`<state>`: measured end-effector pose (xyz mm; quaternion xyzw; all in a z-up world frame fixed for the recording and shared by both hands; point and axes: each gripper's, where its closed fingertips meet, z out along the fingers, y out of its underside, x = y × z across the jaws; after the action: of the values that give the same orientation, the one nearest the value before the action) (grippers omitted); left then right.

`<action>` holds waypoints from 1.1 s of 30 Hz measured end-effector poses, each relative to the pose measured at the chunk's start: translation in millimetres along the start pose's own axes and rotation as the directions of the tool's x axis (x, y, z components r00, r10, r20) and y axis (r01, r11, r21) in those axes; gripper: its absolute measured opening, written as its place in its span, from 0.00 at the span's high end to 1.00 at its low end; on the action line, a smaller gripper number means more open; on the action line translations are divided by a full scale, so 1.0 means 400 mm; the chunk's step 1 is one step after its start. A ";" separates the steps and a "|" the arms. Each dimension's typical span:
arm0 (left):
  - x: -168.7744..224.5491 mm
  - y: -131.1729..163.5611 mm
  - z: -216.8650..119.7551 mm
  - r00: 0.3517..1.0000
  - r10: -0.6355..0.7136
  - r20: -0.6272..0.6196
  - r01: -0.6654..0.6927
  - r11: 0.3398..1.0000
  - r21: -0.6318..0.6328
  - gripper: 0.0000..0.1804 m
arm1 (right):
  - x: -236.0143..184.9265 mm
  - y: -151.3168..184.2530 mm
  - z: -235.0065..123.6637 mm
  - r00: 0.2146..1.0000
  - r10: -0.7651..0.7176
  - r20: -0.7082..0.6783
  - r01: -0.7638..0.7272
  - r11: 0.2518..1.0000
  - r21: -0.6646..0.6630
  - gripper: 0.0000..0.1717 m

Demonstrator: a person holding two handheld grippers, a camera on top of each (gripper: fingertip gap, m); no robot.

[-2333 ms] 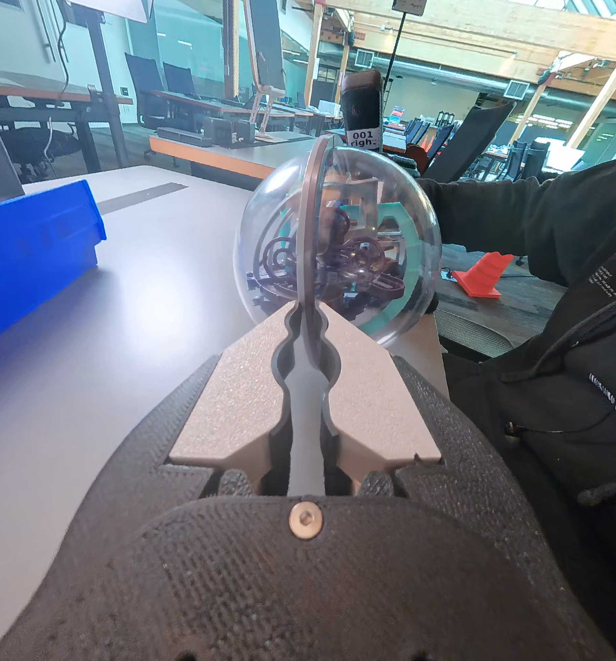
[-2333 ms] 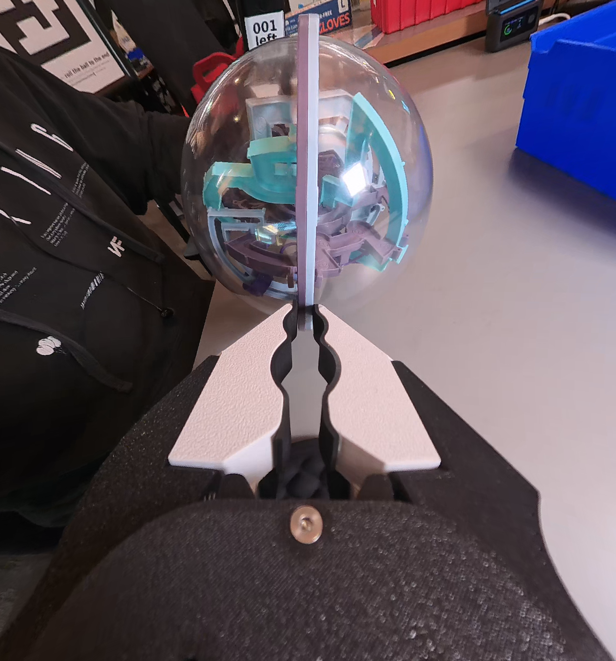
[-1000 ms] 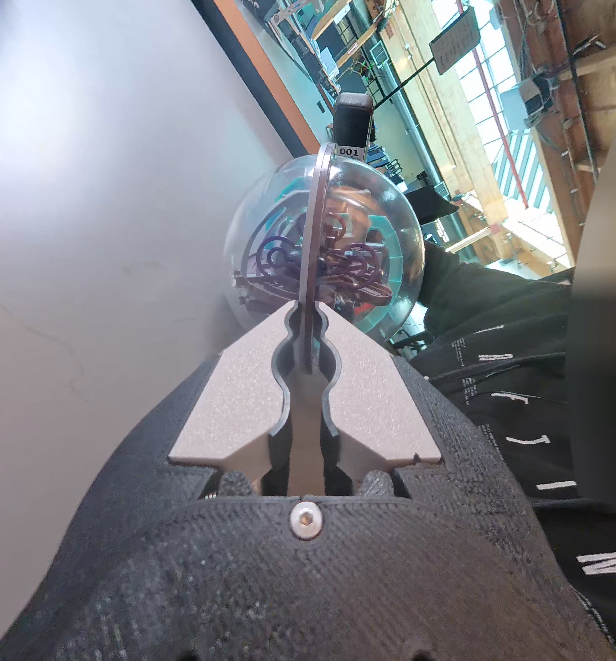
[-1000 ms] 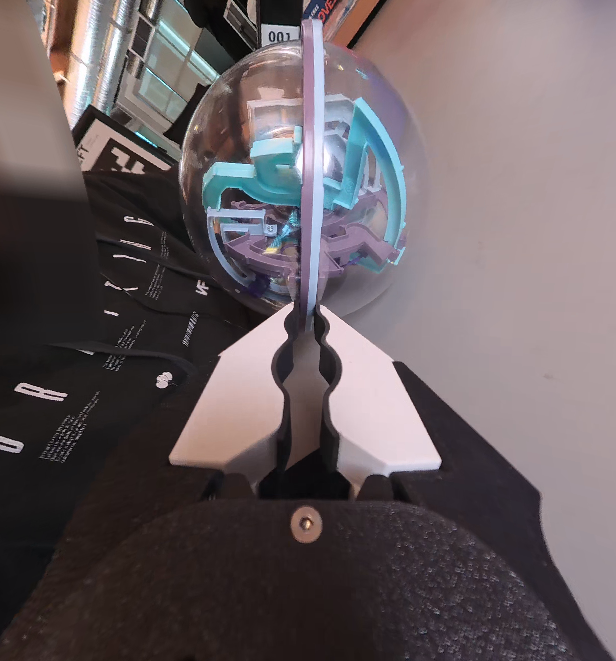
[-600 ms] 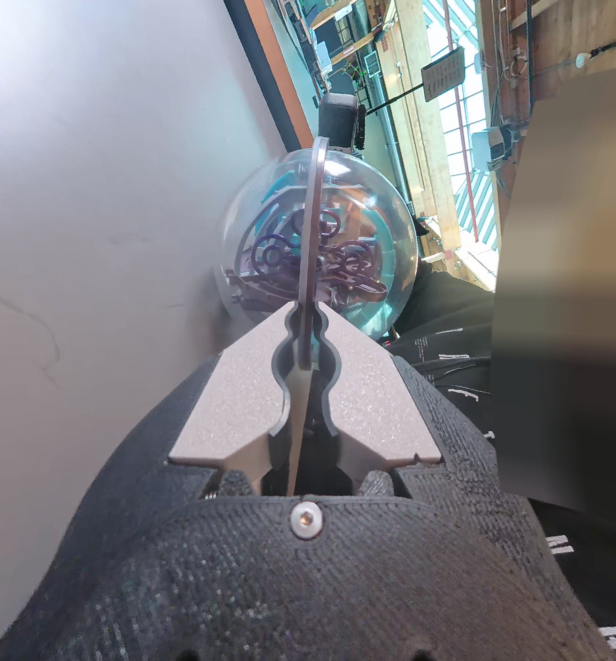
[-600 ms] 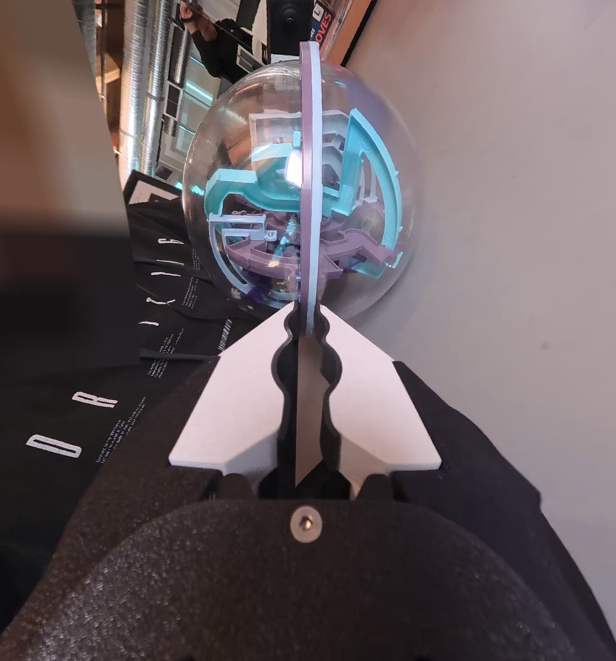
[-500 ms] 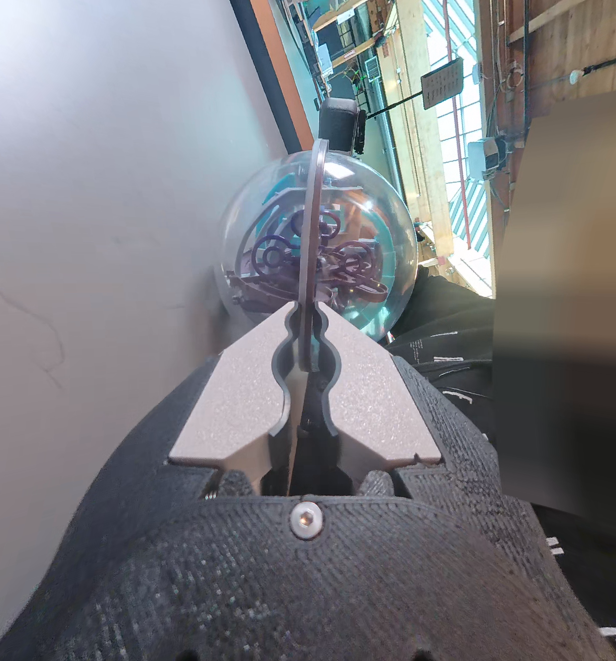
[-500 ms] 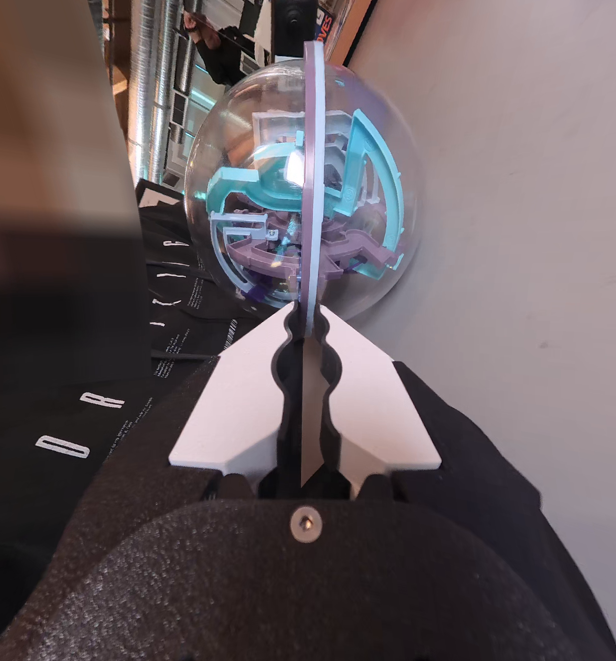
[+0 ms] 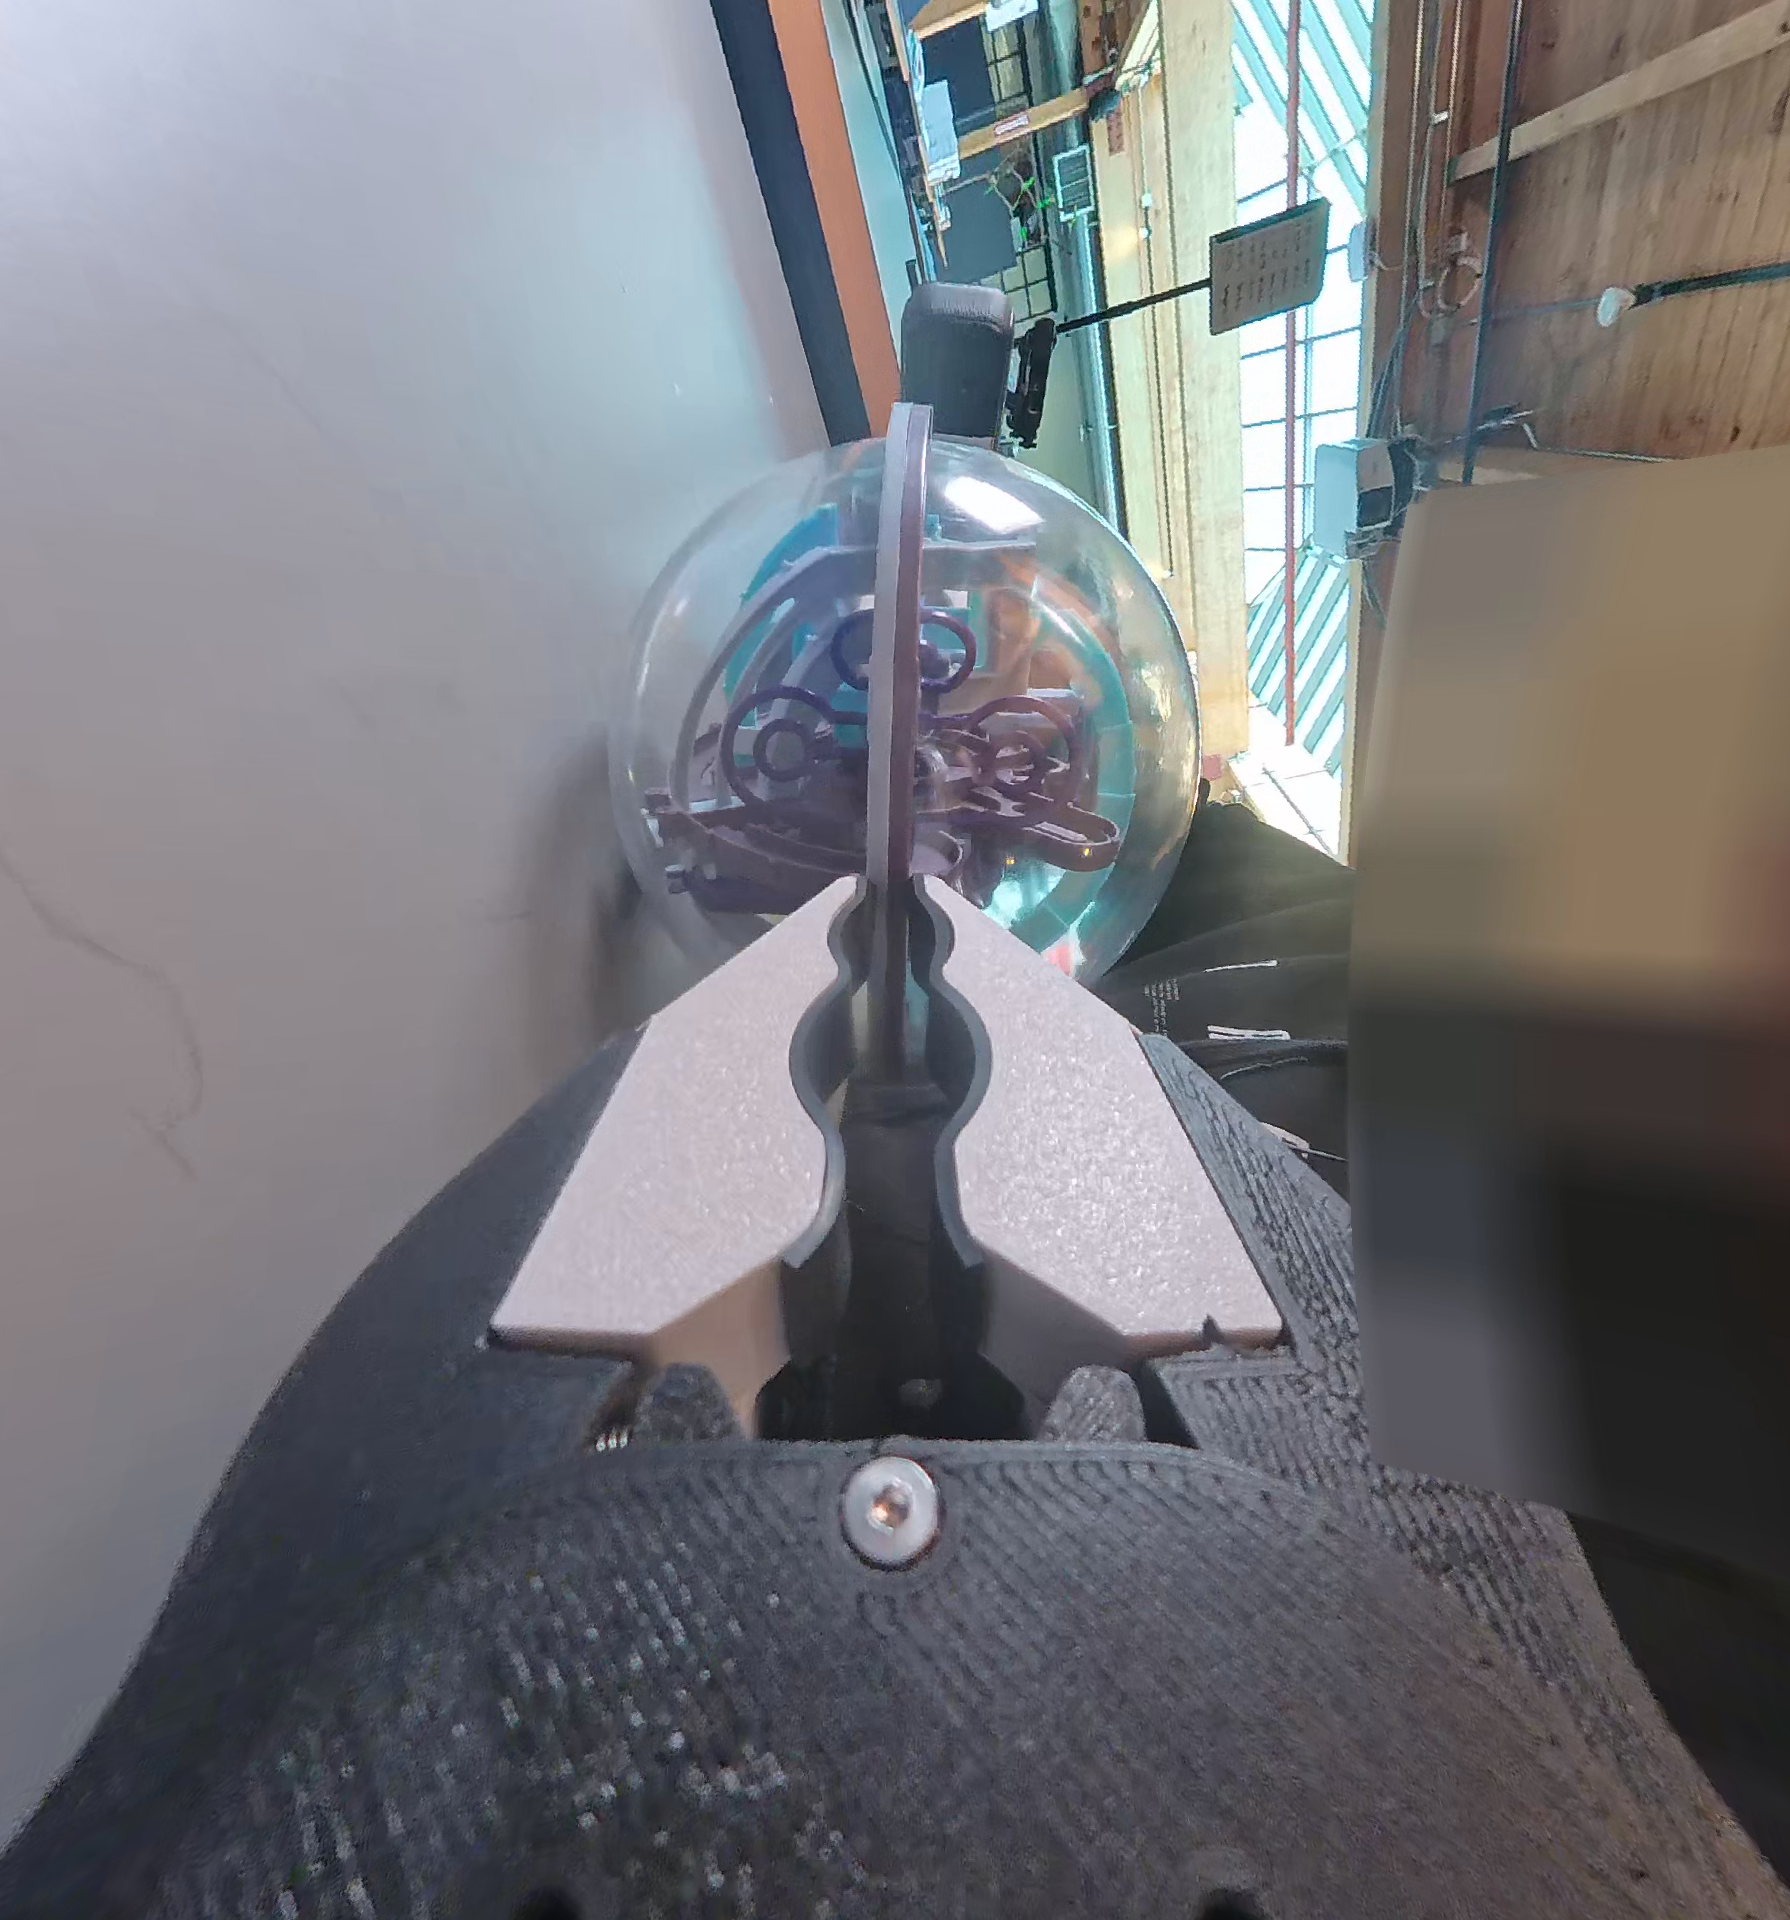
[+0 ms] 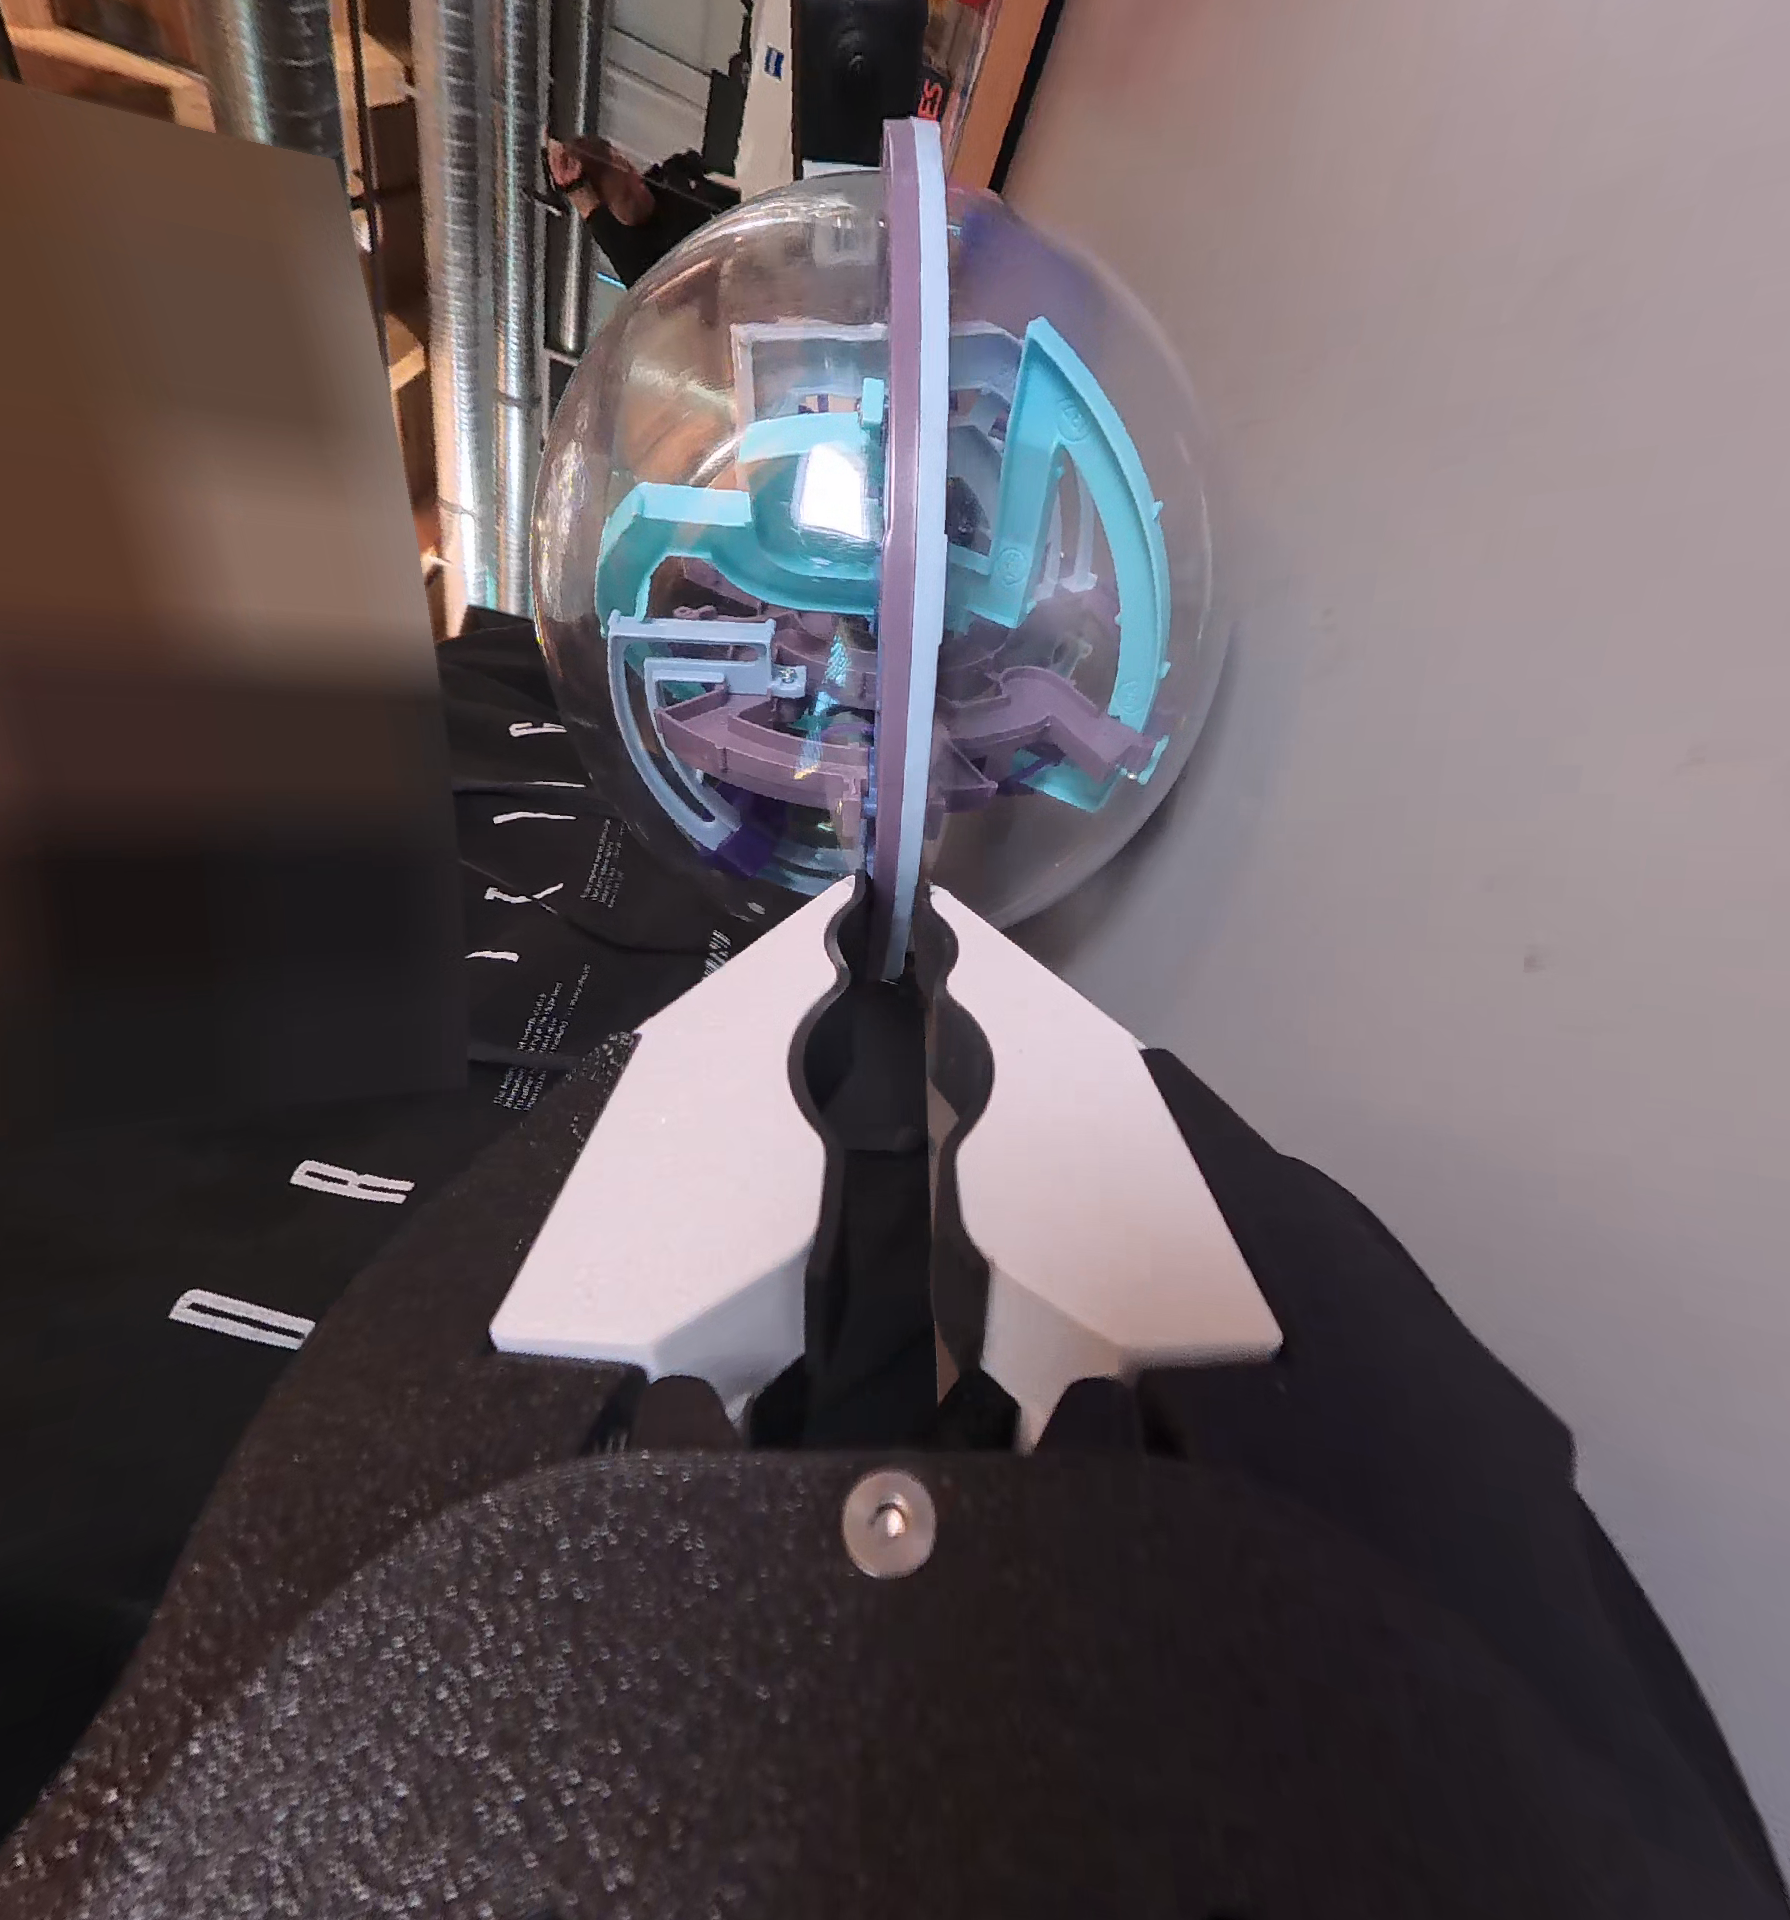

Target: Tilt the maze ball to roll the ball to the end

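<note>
Two hand-held tools grip one clear maze ball between them, and you are holding both. Largest in view is the pale grey bench (image 9: 299, 520), which runs up the frame like a wall in both wrist views — so the whole assembly is rolled steeply onto its side. Your dark printed top (image 10: 247, 1195) fills the opposite side of each view.

Next in size, the maze ball (image 10: 1026, 540) hangs in the air close beside the bench surface; whether it touches the bench cannot be told. Teal, lilac and dark purple tracks are packed inside its transparent shell.

A flat purple ring (image 9: 896, 644) circles the ball like an equator. It is seen edge-on, running along each tool's centre line, so the ball's holding axis passes straight from one tool to the other.

Your left tool (image 9: 889, 896) is clenched on that ring, fingertips pinching its near edge. Your right tool (image 10: 891, 902) is clamped on the ring's opposite edge in the same way.

Smallest of all, the rolling ball itself cannot be picked out among the tracks.

You appear to be mid-tilt, steering. Next, turn both wrists together, slowly, keeping the pinch firm so the ring does not slip.
</note>
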<state>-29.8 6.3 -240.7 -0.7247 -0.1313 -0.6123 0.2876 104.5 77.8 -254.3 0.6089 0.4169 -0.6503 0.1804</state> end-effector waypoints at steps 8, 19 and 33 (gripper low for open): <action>-0.006 -0.017 0.005 0.996 -0.079 -0.031 0.079 0.997 -0.013 0.98 | 0.005 -0.017 -0.009 0.996 0.084 0.031 -0.085 0.996 0.017 0.97; -0.023 -0.047 -0.003 0.980 0.197 0.031 -0.197 0.980 -0.009 0.75 | 0.003 -0.039 -0.013 0.997 0.064 0.037 -0.065 0.997 0.032 0.97; 0.012 -0.037 0.157 0.263 0.960 0.097 -0.915 0.280 -0.292 0.16 | 0.015 -0.062 -0.002 0.999 0.041 0.015 -0.042 0.995 0.090 0.97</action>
<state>14.1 53.6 -237.7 -0.7541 0.3437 -0.2316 0.5094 85.3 94.8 -251.9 0.6206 0.3731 -0.6686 0.1691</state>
